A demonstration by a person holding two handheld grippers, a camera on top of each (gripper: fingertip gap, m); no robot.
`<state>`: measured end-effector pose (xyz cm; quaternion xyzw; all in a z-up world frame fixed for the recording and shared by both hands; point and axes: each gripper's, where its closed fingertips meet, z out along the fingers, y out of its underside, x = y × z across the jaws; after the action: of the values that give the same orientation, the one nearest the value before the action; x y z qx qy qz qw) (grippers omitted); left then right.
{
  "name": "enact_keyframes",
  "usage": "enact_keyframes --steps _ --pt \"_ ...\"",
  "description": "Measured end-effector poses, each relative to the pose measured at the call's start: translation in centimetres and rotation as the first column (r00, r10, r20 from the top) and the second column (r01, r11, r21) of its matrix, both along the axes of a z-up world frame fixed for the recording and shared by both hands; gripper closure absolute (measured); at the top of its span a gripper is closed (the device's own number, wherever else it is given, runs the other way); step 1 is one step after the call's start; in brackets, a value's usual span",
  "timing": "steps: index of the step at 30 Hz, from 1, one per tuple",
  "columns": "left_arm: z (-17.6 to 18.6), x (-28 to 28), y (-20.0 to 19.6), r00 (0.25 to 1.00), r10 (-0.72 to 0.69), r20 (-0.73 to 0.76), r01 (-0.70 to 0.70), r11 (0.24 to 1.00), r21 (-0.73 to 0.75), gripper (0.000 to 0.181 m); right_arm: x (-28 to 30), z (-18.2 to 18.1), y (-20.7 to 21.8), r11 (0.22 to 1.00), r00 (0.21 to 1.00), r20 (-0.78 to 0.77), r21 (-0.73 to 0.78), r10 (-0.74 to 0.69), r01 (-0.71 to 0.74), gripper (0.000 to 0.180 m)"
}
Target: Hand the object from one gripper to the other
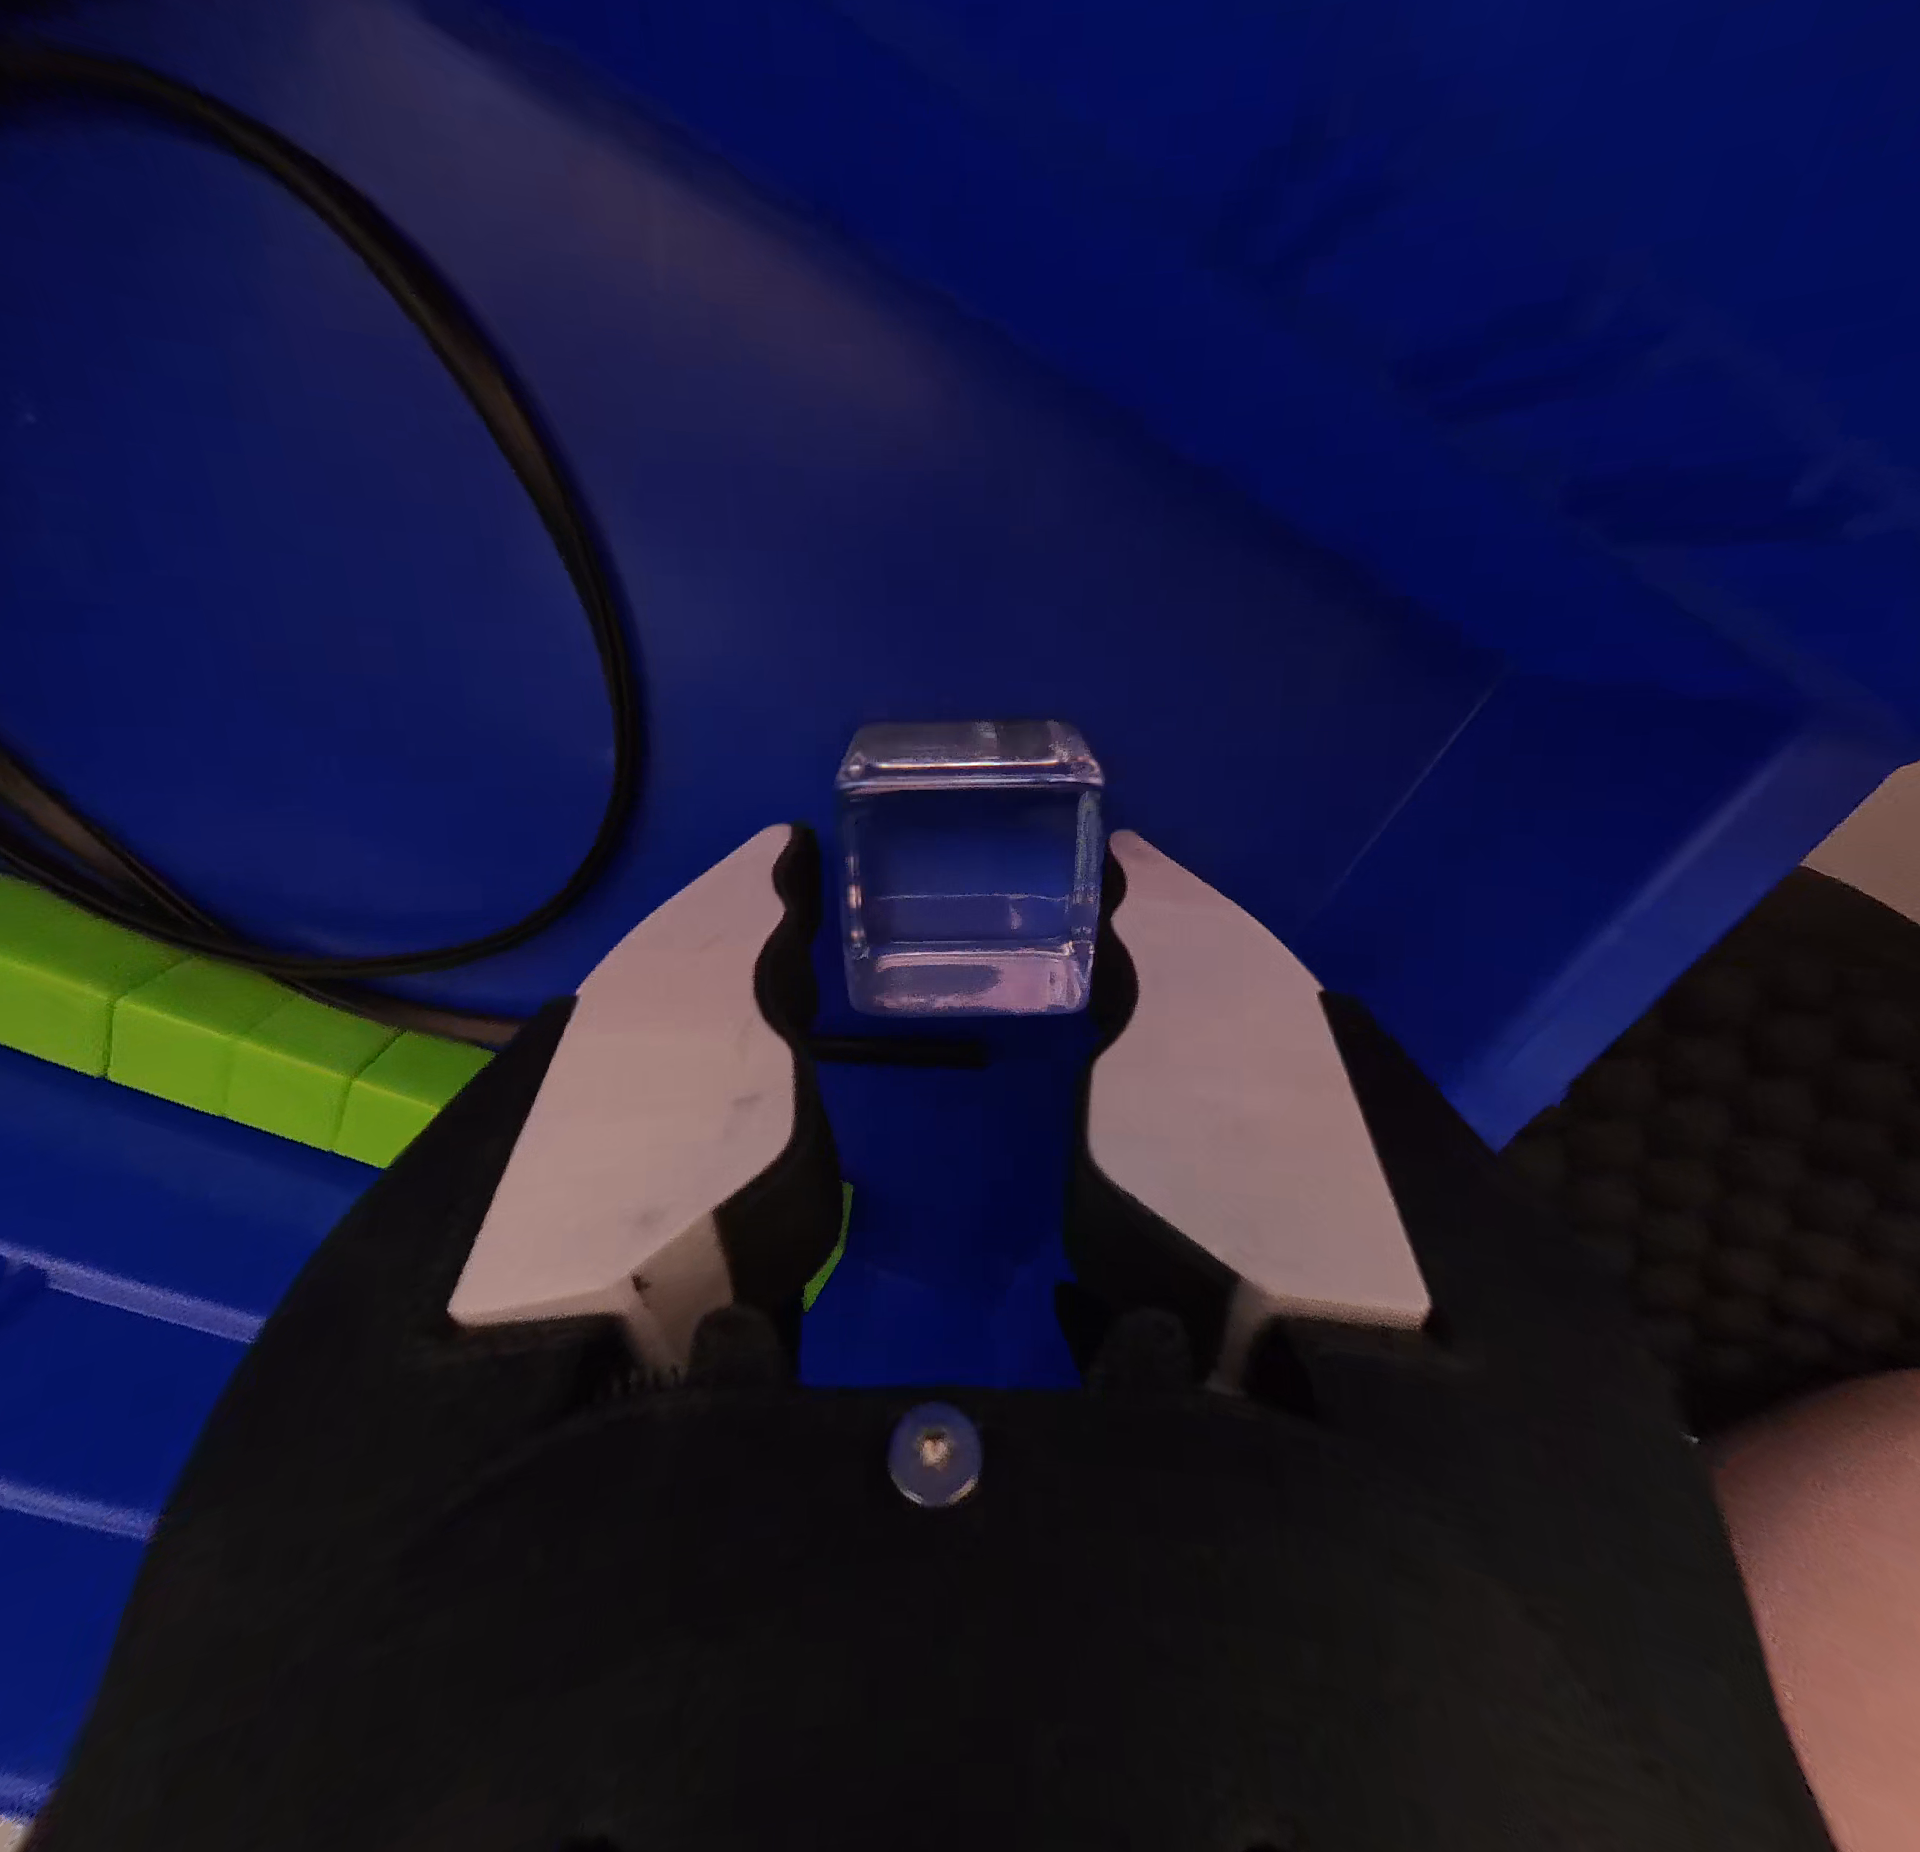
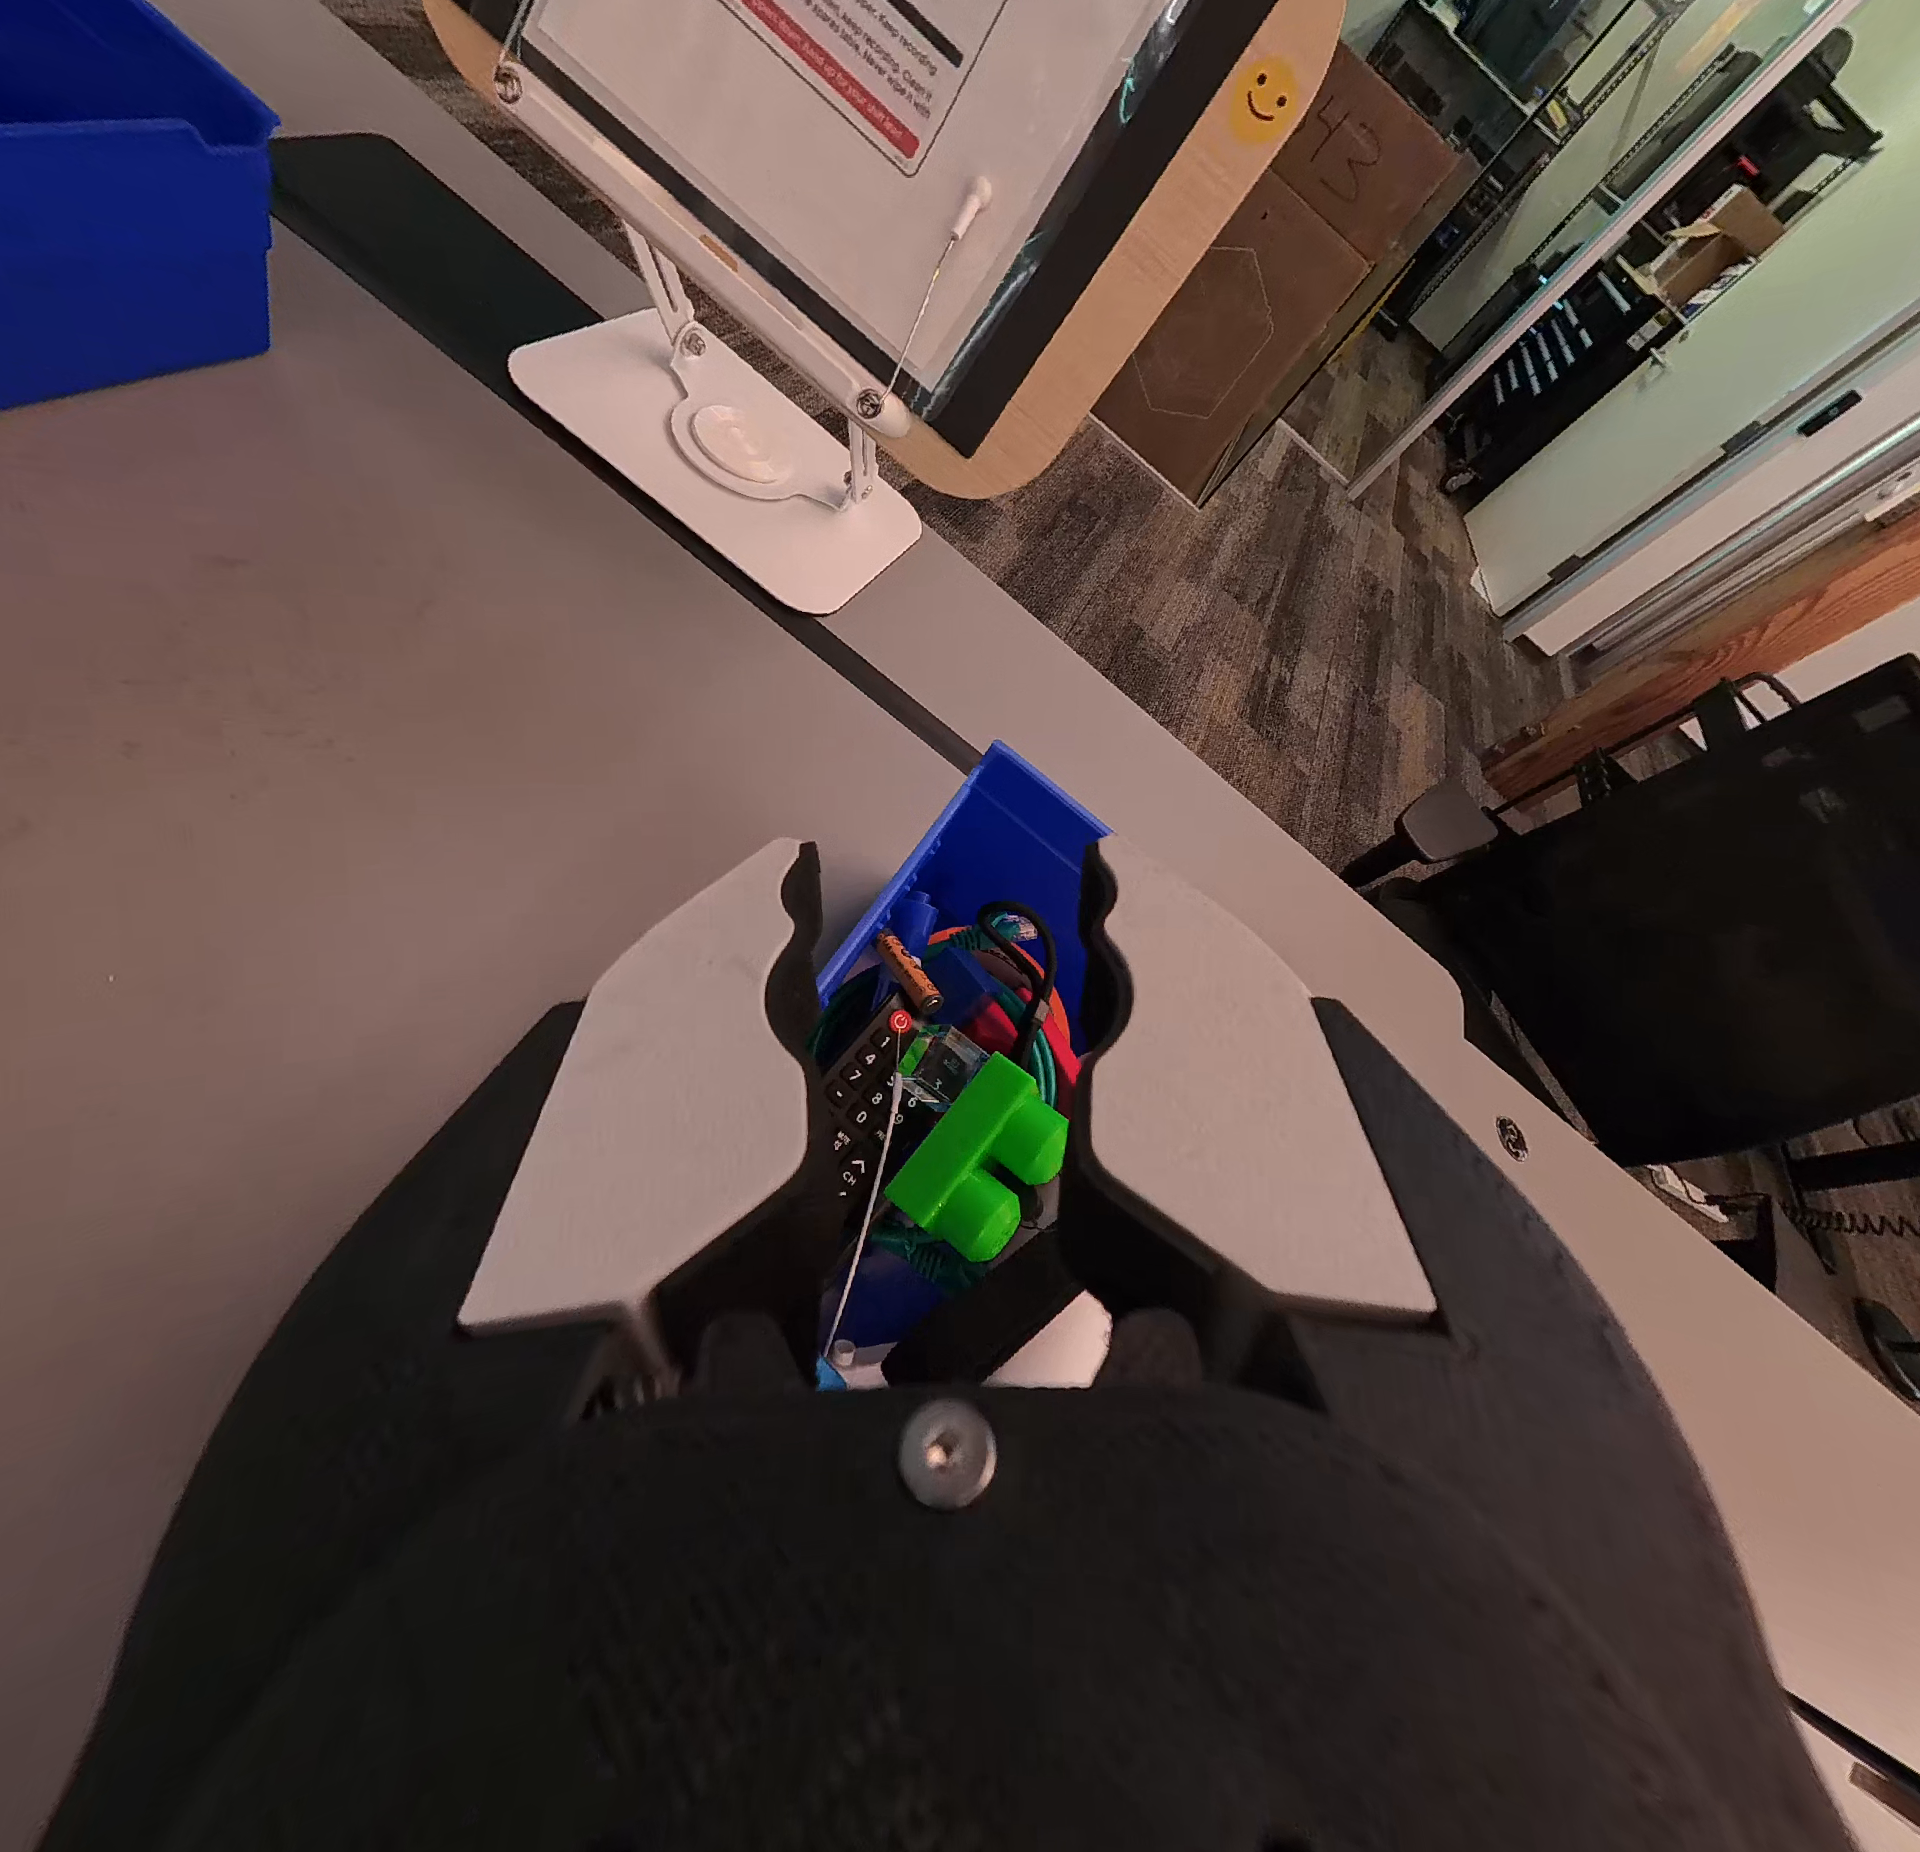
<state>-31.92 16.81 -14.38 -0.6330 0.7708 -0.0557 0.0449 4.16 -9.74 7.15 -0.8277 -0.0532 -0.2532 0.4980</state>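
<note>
In your left wrist view, your left gripper (image 1: 961,857) pinches a clear, glossy cube (image 1: 968,867) between its black fingertips, faces square, no long axis, above a smooth blue bin (image 1: 1039,400) holding a looped black cable (image 1: 582,555). In your right wrist view, your right gripper (image 2: 951,867) stands parted and empty over a small blue bin (image 2: 1013,846) with a studded green brick (image 2: 982,1158) and a black remote (image 2: 862,1096).

the cube (image 1: 968,872) is clear; the bin (image 1: 1143,452) is blue. a bright green block (image 2: 982,1158) lies there. the surface (image 2: 364,711) is grey.
</note>
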Motion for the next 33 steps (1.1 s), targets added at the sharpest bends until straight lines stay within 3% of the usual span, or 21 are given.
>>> enact_keyframes --steps 4,16,25,30,33 --pt "-0.1 -0.2 -0.2 0.999 -0.021 -0.029 0.021 1.0 0.0 0.136 0.0 -0.2 0.0 1.0 1.0 -0.001 -0.007 0.001 -0.001 0.131" --pt "0.4 -0.9 0.0 0.994 0.081 -0.076 -0.085 0.995 -0.054 0.136 0.0 -0.6 0.0 1.0 1.0 0.002 -0.031 0.003 -0.003 0.131" --pt "5.0 2.4 0.2 0.968 0.143 0.205 -0.119 0.985 -0.126 0.136 -0.9 -0.6 0.9 0.998 0.999 0.029 -0.049 0.025 -0.024 0.131" --pt "9.9 4.7 -0.4 0.873 0.237 0.426 -0.124 0.953 -0.276 0.136 -3.6 0.0 3.2 0.994 0.992 0.068 -0.04 0.105 -0.102 0.131" --pt "12.2 6.0 -2.0 0.828 0.28 0.486 -0.054 0.902 -0.428 0.137 -7.5 0.2 6.0 0.971 0.965 0.106 -0.027 0.239 -0.238 0.131"
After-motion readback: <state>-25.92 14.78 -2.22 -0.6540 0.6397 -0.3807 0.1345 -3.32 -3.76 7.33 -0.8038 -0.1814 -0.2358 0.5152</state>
